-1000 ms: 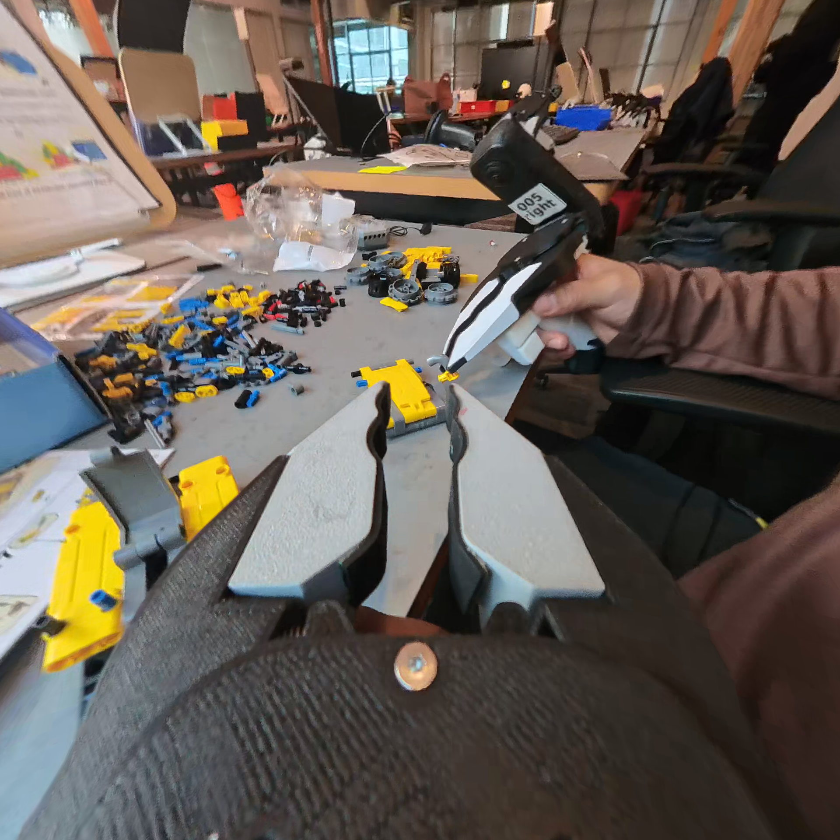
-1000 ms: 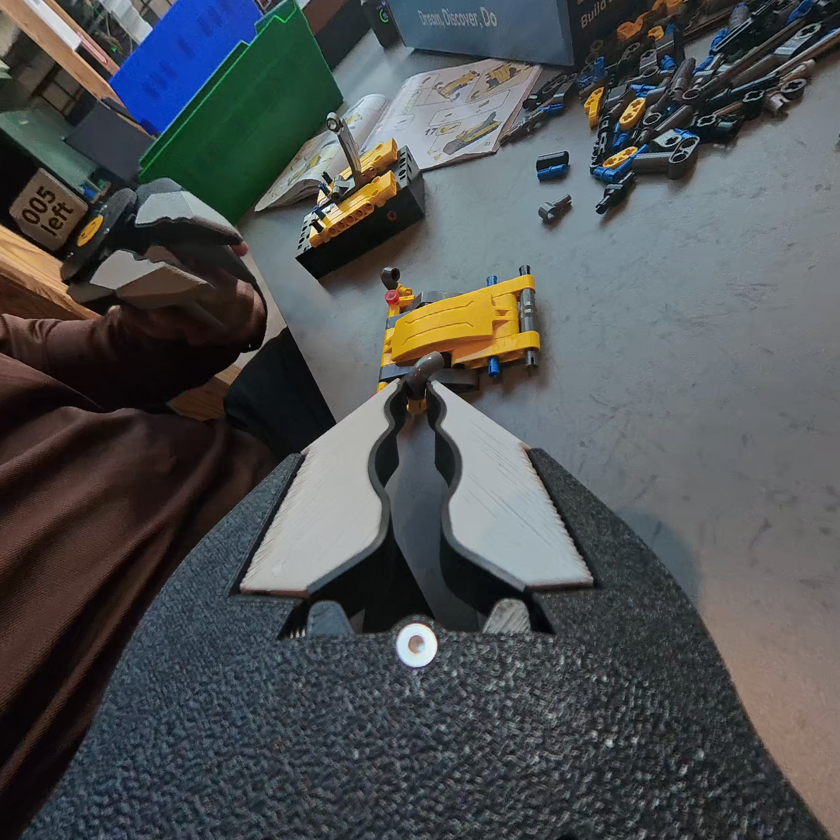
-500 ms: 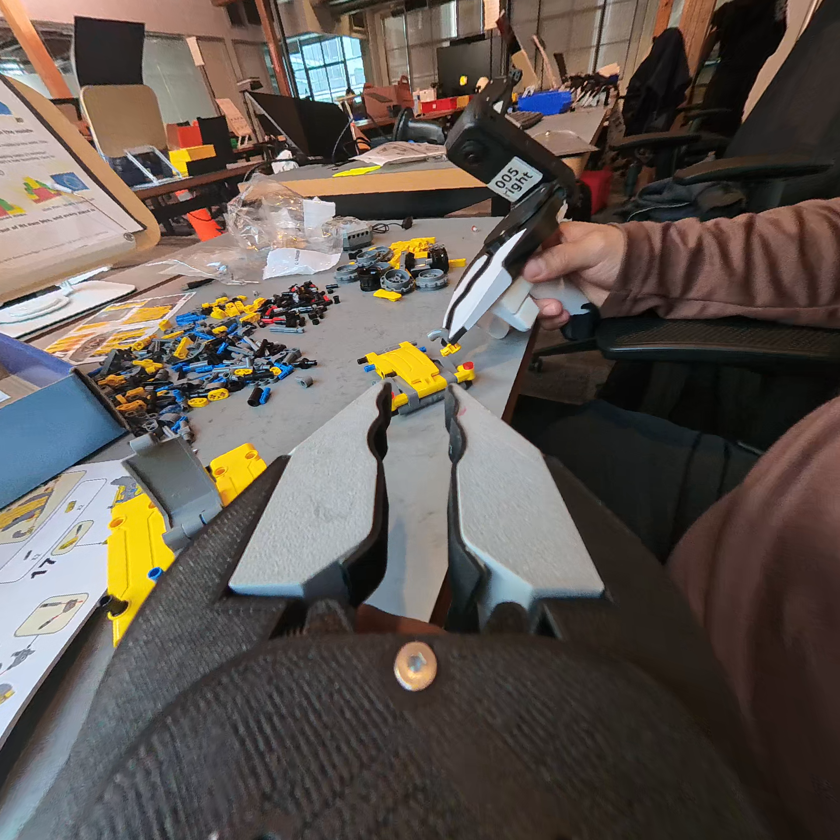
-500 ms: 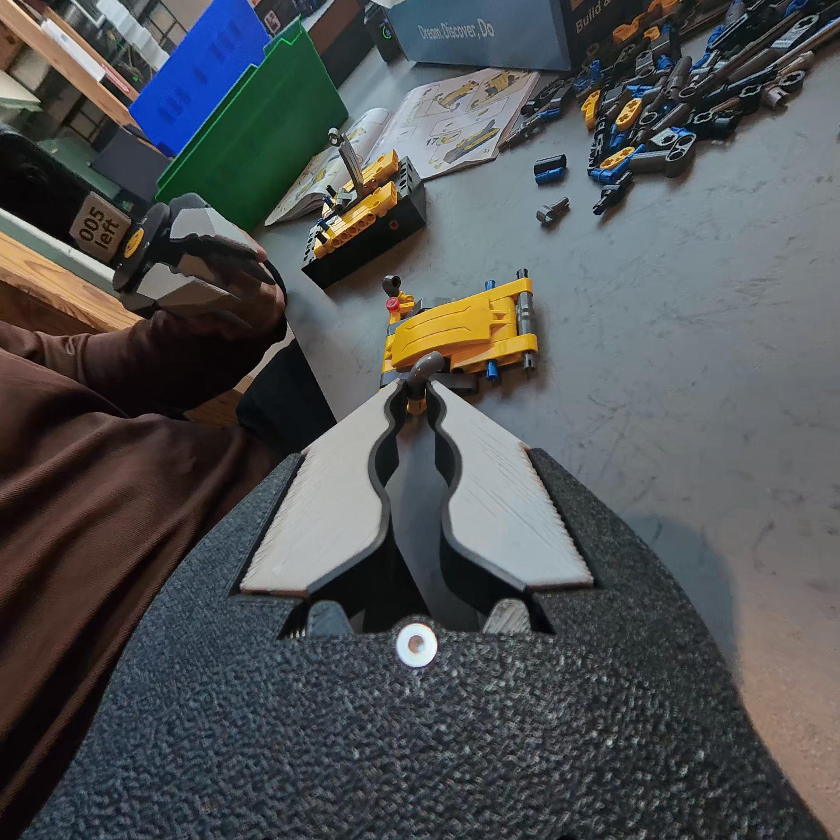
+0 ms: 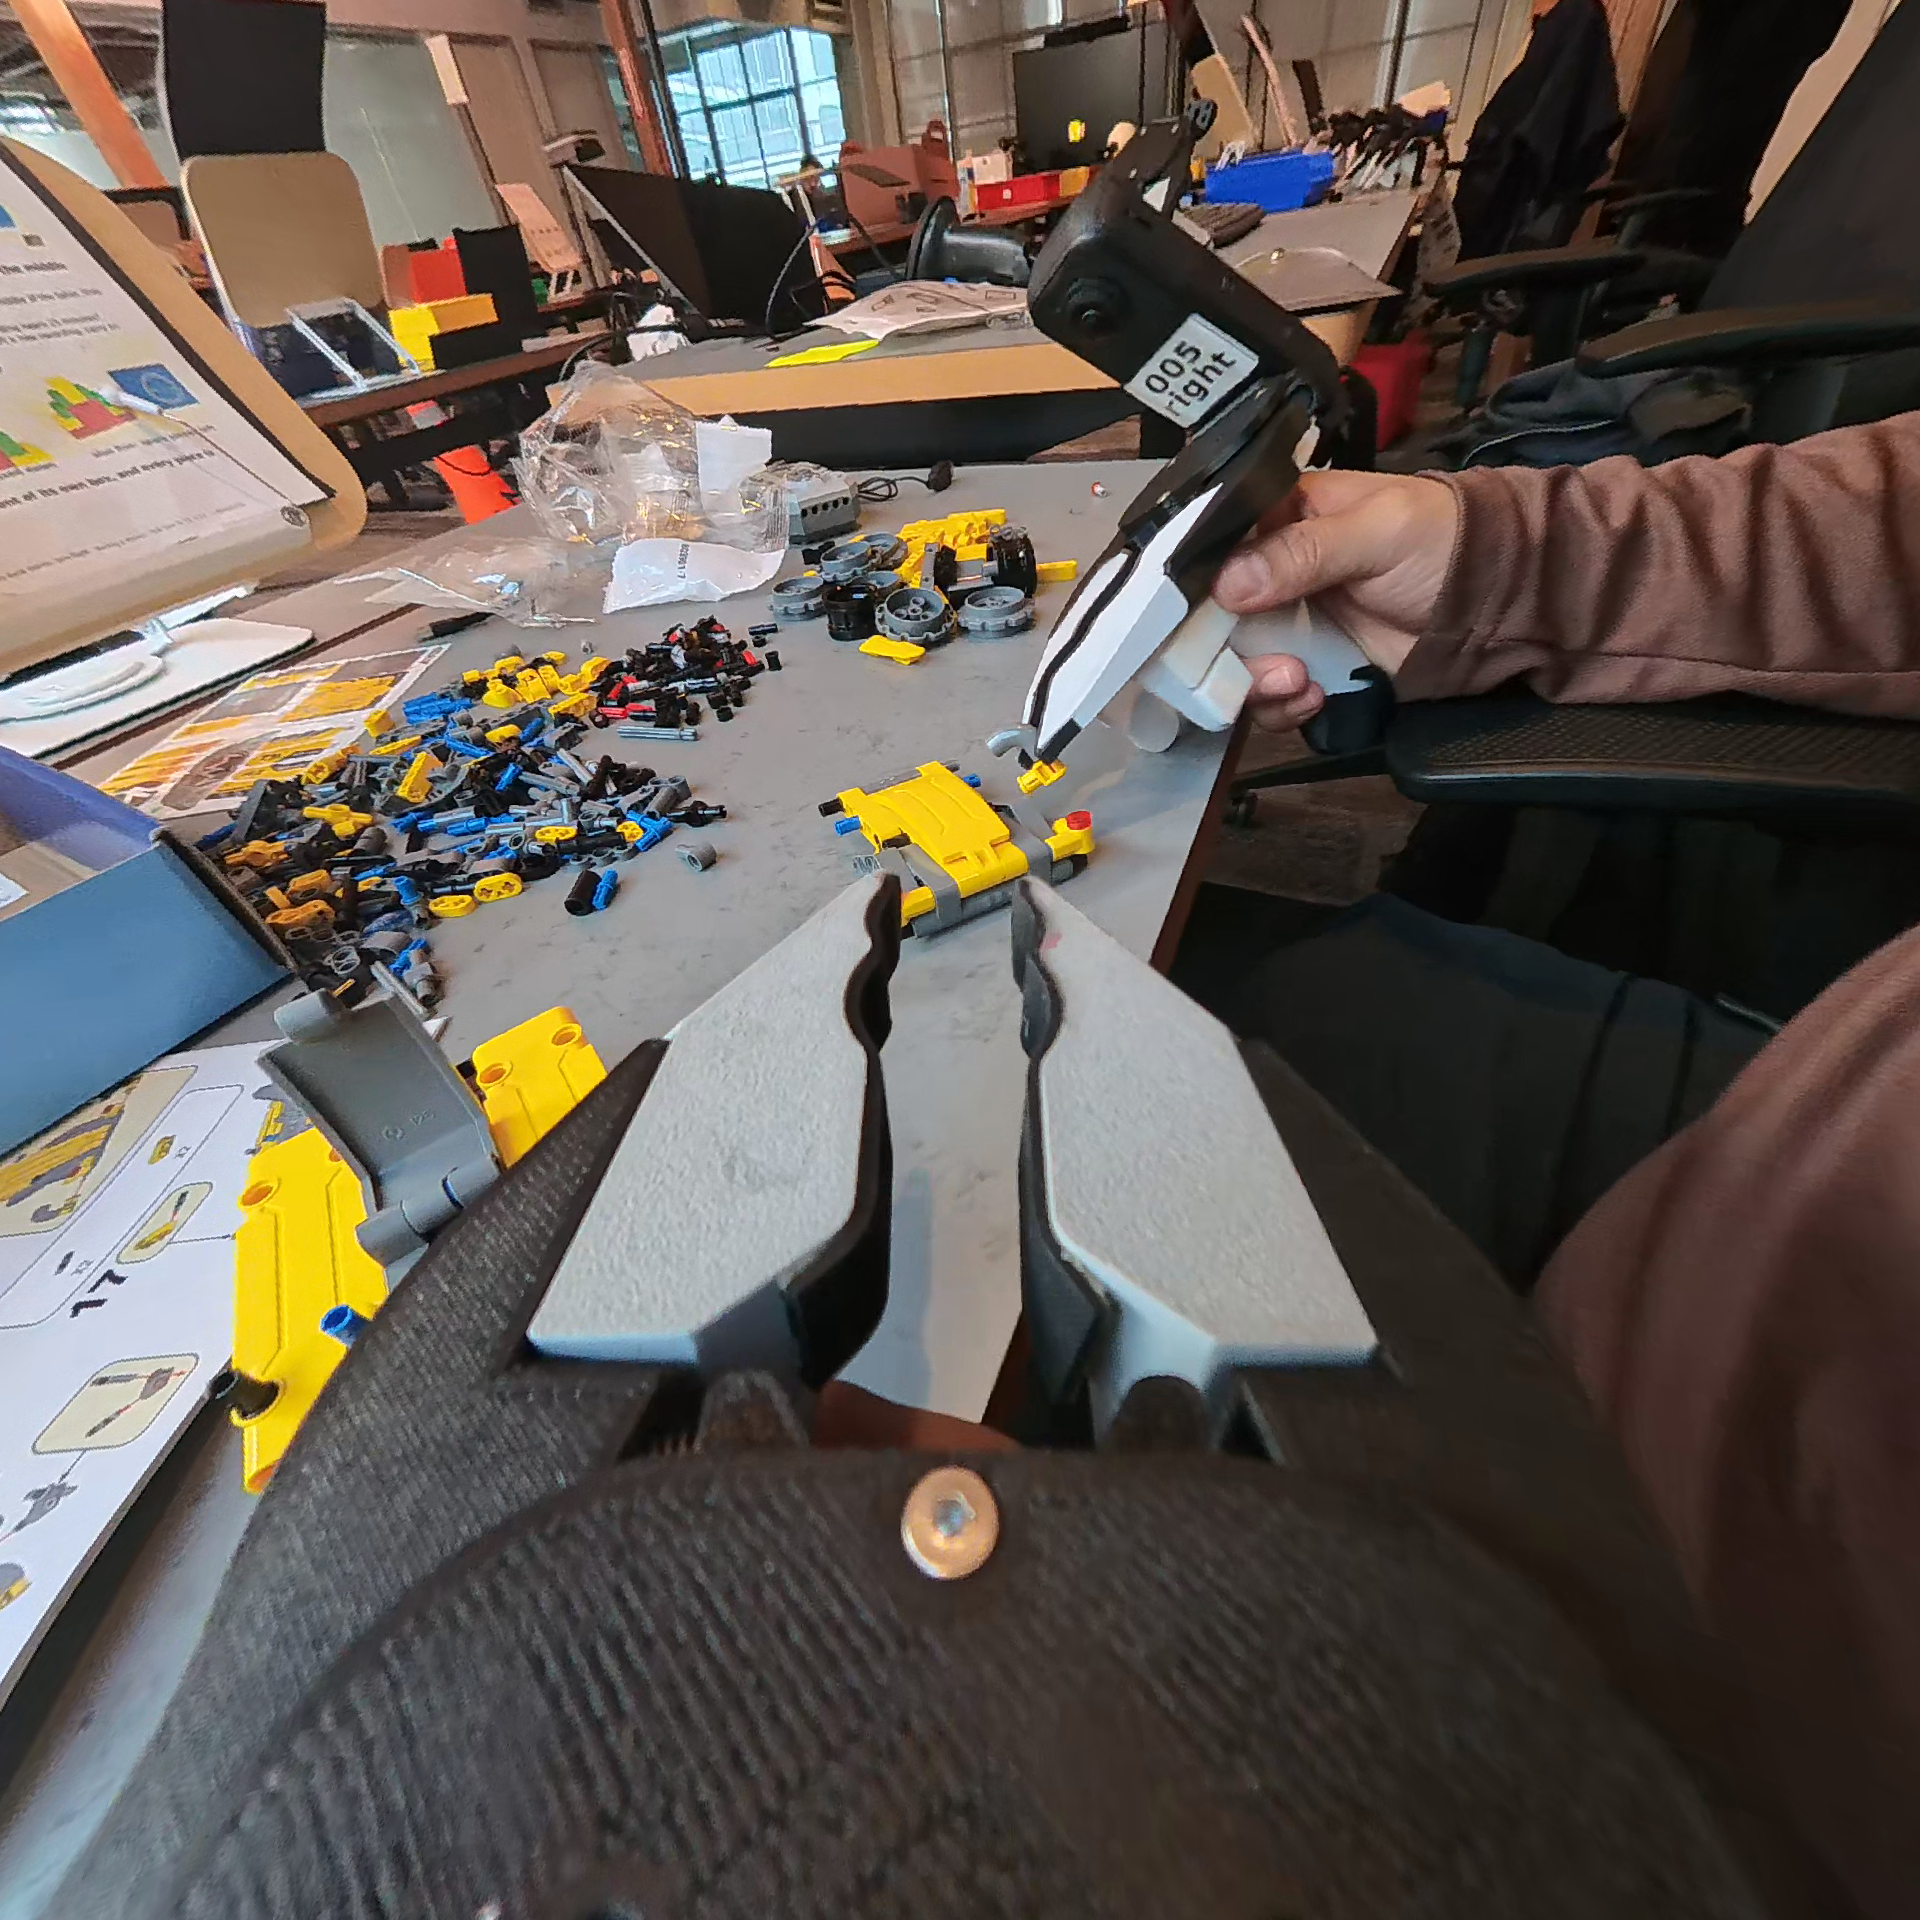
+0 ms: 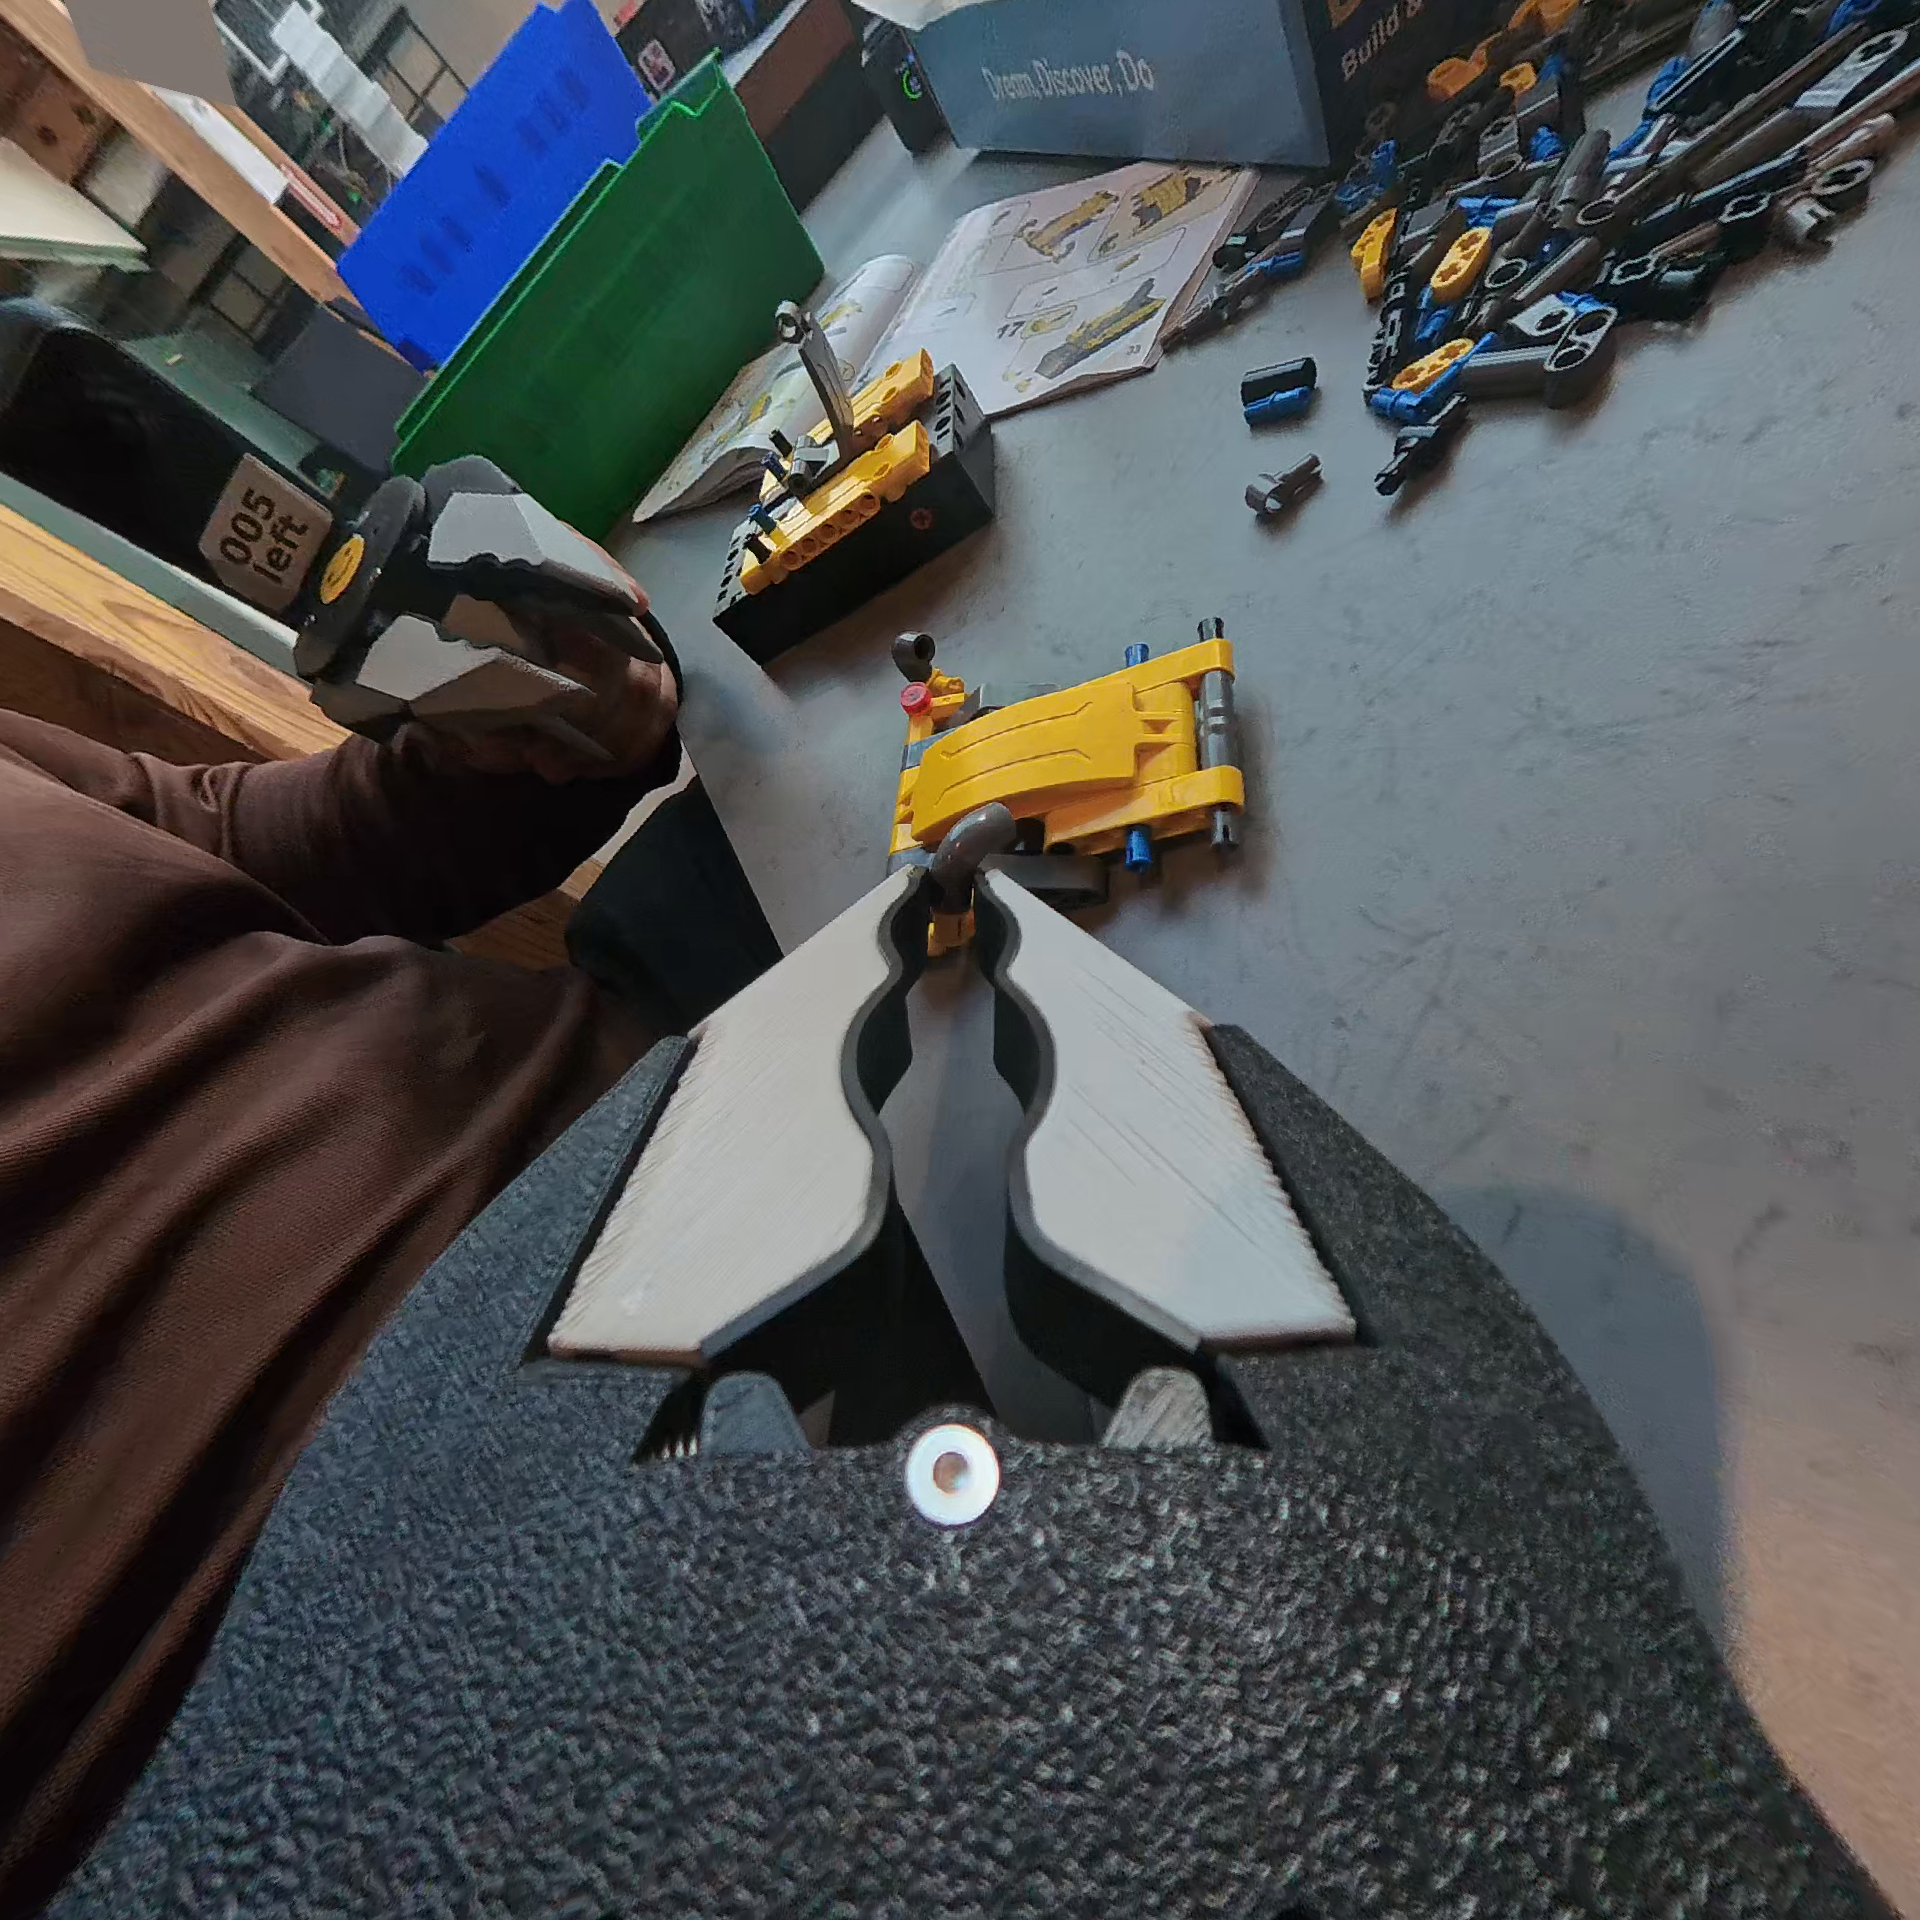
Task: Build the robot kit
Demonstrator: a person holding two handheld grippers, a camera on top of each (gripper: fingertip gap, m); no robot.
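Note:
My right gripper (image 6: pixel 948 891) is shut on a small grey-and-yellow connector piece (image 6: pixel 961 852) and holds it just above the table beside the near end of a yellow vehicle assembly (image 6: pixel 1070 758). In the left wrist view the right gripper (image 5: pixel 1034 746) shows tilted down with the piece (image 5: pixel 1023 756) at its tips, just behind the assembly (image 5: pixel 951 831). My left gripper (image 5: pixel 954 914) is open and empty, its tips just short of the assembly. It also shows in the right wrist view (image 6: pixel 623 634), at the table edge.
A black-and-yellow block with a grey lever (image 6: pixel 852 488) lies by an instruction booklet (image 6: pixel 1039 281). A pile of loose parts (image 5: pixel 468 790), grey wheels (image 5: pixel 914 603), a plastic bag (image 5: pixel 634 478) and a blue box (image 5: pixel 94 935) fill the grey table (image 5: pixel 748 935). Green and blue bins (image 6: pixel 623 301) stand beyond. Some 12 centimeters of space lies between my two pairs of fingers.
My left gripper has moved forward toward the yellow assembly, still open. My right gripper has kept its hold on the small piece and has barely moved.

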